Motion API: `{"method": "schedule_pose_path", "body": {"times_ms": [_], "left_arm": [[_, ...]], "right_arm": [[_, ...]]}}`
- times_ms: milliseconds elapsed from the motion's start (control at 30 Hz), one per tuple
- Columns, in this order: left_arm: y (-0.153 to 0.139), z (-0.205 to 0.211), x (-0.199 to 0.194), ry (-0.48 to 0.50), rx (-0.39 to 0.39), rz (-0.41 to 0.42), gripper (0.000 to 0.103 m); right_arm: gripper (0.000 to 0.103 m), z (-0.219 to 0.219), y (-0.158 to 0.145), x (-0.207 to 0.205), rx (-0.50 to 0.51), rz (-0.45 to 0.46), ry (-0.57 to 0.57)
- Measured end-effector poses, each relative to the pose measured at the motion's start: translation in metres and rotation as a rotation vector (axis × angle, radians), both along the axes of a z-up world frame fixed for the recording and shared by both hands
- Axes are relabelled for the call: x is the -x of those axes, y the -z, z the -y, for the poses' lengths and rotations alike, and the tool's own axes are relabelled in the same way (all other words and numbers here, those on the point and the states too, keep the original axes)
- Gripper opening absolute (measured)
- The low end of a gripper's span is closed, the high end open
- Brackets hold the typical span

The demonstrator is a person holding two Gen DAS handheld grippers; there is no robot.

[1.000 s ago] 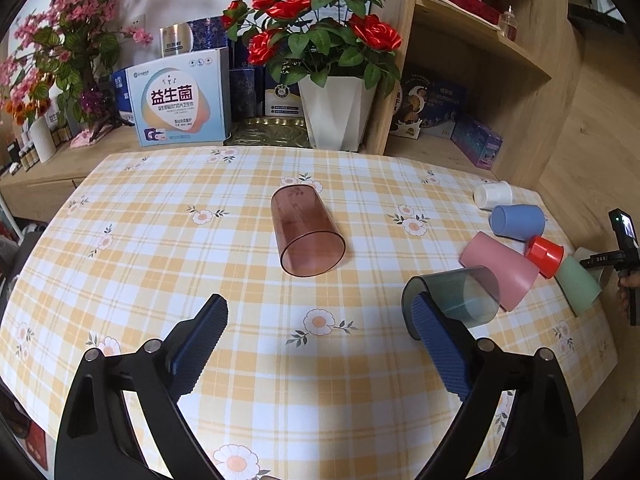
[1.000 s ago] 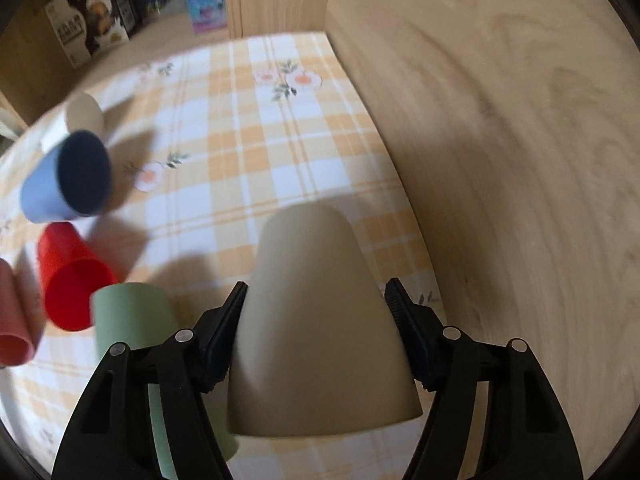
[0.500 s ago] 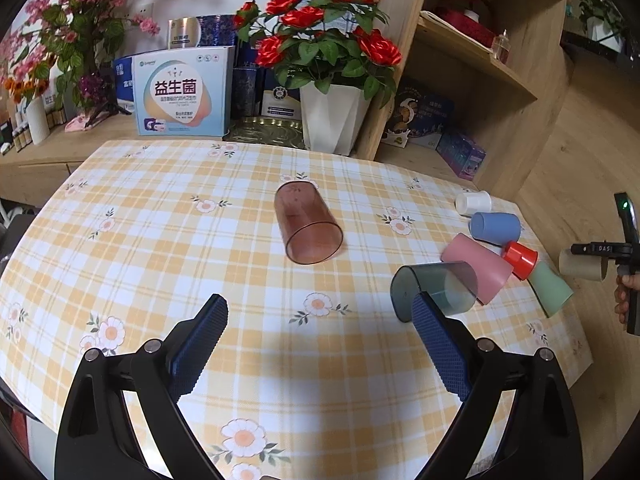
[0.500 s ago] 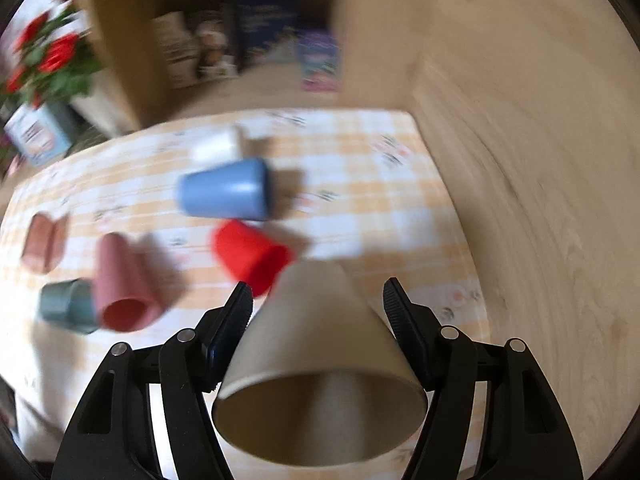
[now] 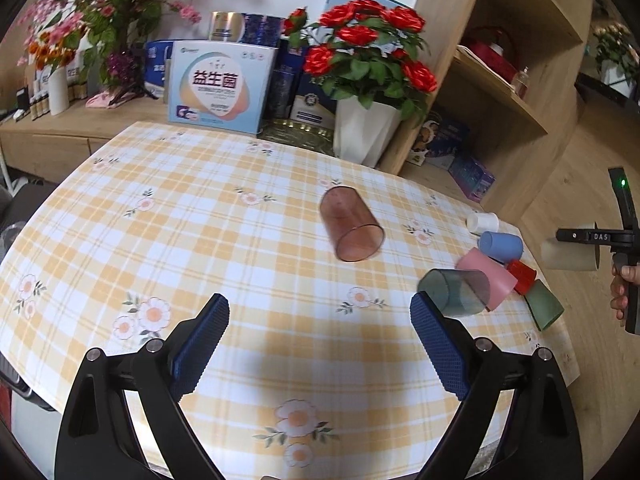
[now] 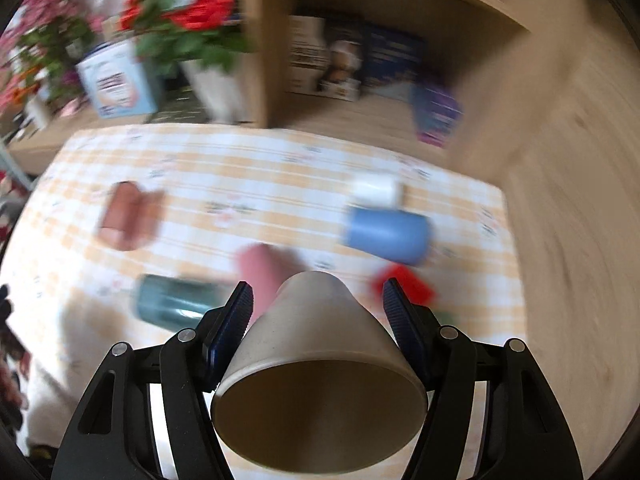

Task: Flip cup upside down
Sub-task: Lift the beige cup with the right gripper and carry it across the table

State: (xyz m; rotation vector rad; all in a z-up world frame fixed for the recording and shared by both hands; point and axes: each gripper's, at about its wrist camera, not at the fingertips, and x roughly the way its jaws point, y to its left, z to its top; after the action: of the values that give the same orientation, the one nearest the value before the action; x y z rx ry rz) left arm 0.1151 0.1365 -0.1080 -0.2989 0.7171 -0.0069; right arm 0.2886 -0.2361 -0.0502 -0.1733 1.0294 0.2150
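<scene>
**Beige cup held in the air beyond the table's right edge**

The right gripper (image 6: 318,300) is closed on a beige cup (image 6: 320,364), one finger pressed to each side of its wall. The cup lies on its side between the fingers, its open mouth turned toward the wrist camera and its closed base pointing away. In the left wrist view the same cup (image 5: 570,255) hangs clear of the table (image 5: 240,248), off to the right, level with the cluster of cups.

The left gripper (image 5: 320,336) is spread wide and holds nothing; it hovers over the near part of the checked cloth.

On the table, all lying on their sides:
- a clear brown cup (image 5: 351,224), alone near the centre;
- a clear grey-green cup (image 5: 456,290), just beyond the left gripper's right finger;
- a pink cup (image 5: 488,276), touching the grey-green one;
- a blue cup (image 5: 502,246) and a small white cup (image 5: 483,222), farther back;
- a red cup (image 5: 522,276) and a green cup (image 5: 544,308), at the right edge.

The right wrist view is blurred, so fine detail of the table is unclear there.
</scene>
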Motion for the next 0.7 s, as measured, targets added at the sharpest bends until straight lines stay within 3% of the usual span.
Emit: {"method": "schedule_pose_path", "body": {"times_ms": [167, 400, 700], "left_arm": [[0.000, -0.024, 0.007, -0.030, -0.020, -0.007, 0.089], [0.007, -0.059, 0.021, -0.092, -0.015, -0.035, 0.089], [0.017, -0.088, 0.028, -0.154, -0.009, -0.064, 0.089]], "right_arm": [[0.065, -0.092, 0.006, 0.002, -0.044, -0.015, -0.147], [0.065, -0.207, 0.052, 0.008, -0.067, -0.083, -0.283], [0.065, -0.245, 0.091, 0.029, -0.071, -0.095, -0.289]]}}
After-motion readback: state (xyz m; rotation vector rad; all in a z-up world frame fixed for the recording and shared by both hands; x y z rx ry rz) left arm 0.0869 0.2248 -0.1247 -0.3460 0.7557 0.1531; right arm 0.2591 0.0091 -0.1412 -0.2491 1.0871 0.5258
